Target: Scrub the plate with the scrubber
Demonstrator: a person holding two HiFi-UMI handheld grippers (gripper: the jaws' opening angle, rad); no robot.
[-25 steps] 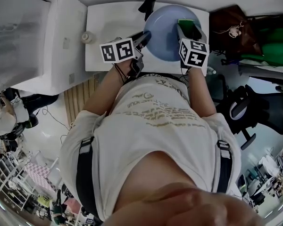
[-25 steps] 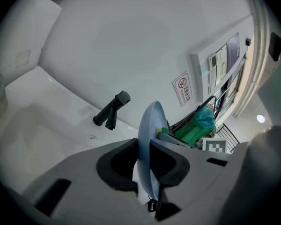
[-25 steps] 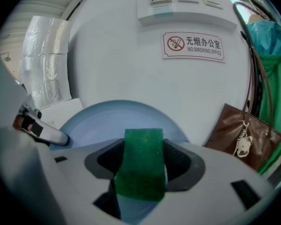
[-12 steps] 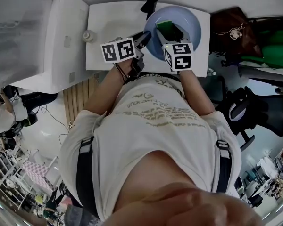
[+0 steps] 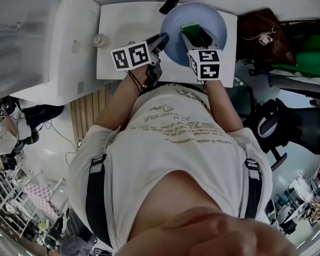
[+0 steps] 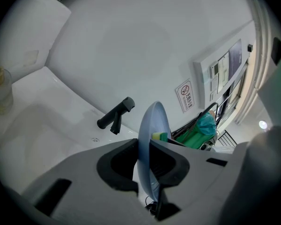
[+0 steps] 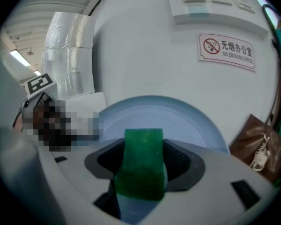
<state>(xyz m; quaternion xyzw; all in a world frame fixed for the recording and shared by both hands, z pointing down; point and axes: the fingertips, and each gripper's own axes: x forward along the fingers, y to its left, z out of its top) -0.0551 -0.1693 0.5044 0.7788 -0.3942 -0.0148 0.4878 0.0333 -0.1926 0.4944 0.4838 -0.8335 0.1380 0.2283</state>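
Observation:
A light blue plate (image 5: 214,21) is held over the white sink (image 5: 125,28). My left gripper (image 5: 161,39) is shut on the plate's left rim; in the left gripper view the plate (image 6: 153,125) stands edge-on between the jaws of my left gripper (image 6: 143,165). My right gripper (image 5: 196,36) is shut on a green scrubber (image 5: 191,29), which lies against the plate's face near its middle. In the right gripper view the scrubber (image 7: 141,161) fills the gap between the jaws of my right gripper (image 7: 141,168), with the plate (image 7: 178,118) right behind it.
A black faucet (image 5: 169,3) stands at the sink's far edge, just left of the plate. A small bottle (image 5: 100,40) sits at the sink's left corner. A brown bag (image 5: 261,33) and green bag (image 5: 309,55) lie to the right.
The right gripper slid the scrubber from the plate's right side toward its middle, then back a little to the right. The left gripper and plate shifted slightly up and left.

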